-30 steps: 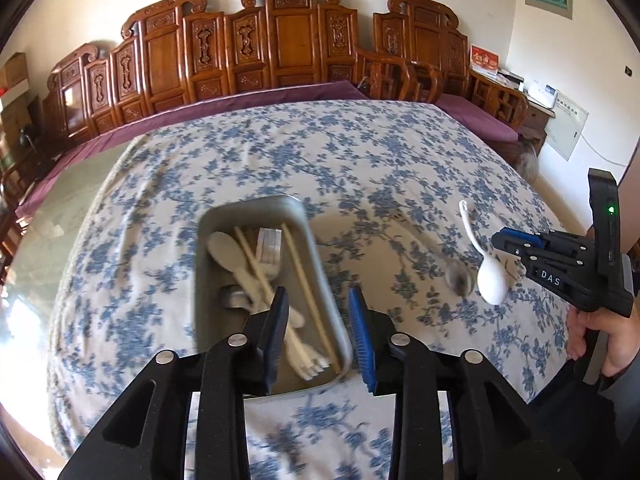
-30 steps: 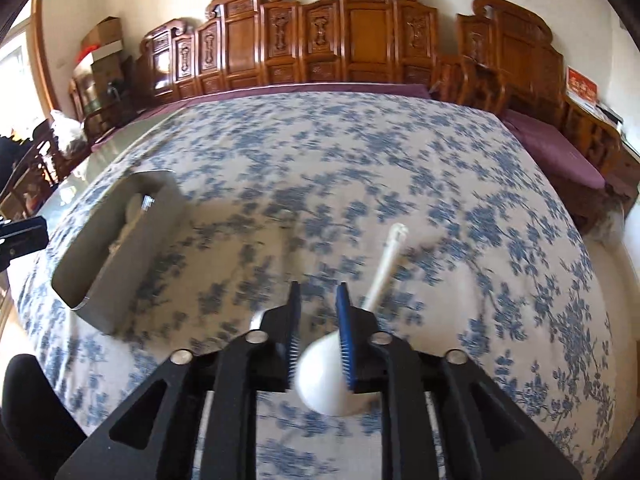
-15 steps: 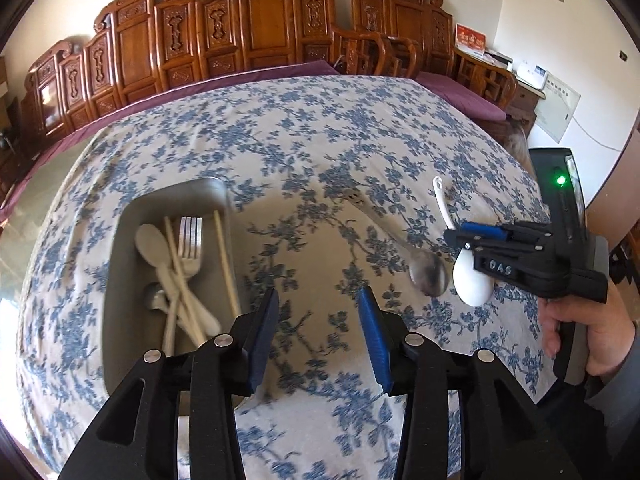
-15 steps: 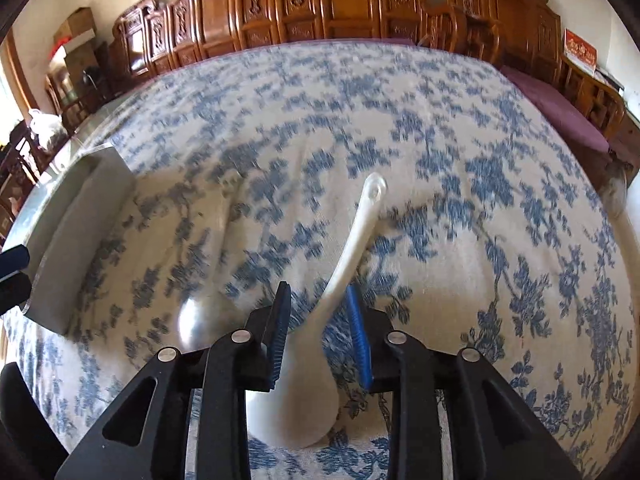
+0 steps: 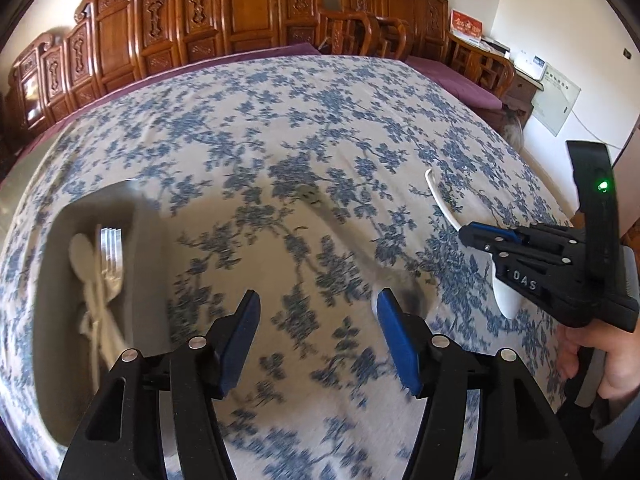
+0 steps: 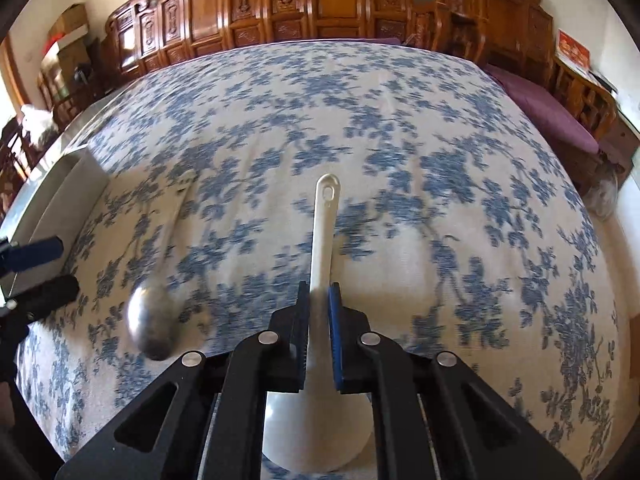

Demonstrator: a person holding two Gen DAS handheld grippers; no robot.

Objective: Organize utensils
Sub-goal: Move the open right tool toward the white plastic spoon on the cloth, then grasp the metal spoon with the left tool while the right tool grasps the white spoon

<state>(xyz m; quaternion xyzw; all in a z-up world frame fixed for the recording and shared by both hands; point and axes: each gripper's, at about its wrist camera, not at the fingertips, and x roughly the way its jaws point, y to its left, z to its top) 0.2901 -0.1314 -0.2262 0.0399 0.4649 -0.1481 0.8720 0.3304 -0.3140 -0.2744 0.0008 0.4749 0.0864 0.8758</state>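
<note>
From the left wrist, the left gripper (image 5: 318, 320) hangs over the blue-flowered tablecloth (image 5: 280, 128), its jaws opening with only bare cloth between them; the blurred bowl of a metal spoon (image 5: 404, 284) lies just past the right-hand blue pad. Only this view looks into the grey tray (image 5: 144, 248) at the left, where a fork (image 5: 110, 248) and pale wooden utensils (image 5: 90, 280) lie together, and shows the person's hand (image 5: 608, 364) holding the right gripper (image 5: 466, 236) near the table's right edge. From the right wrist, the right gripper (image 6: 319, 300) is closing on the neck of a white ladle-shaped spoon (image 6: 324, 236), both pads against its handle, its bowl beneath the fingers. Here the tray (image 6: 60, 196) shows only its outer wall, near the left edge of the table. The metal spoon (image 6: 154, 320) lies apart, to the left. Beyond both spoons the cloth lies open up to the carved wooden chairs (image 6: 328, 0).
</note>
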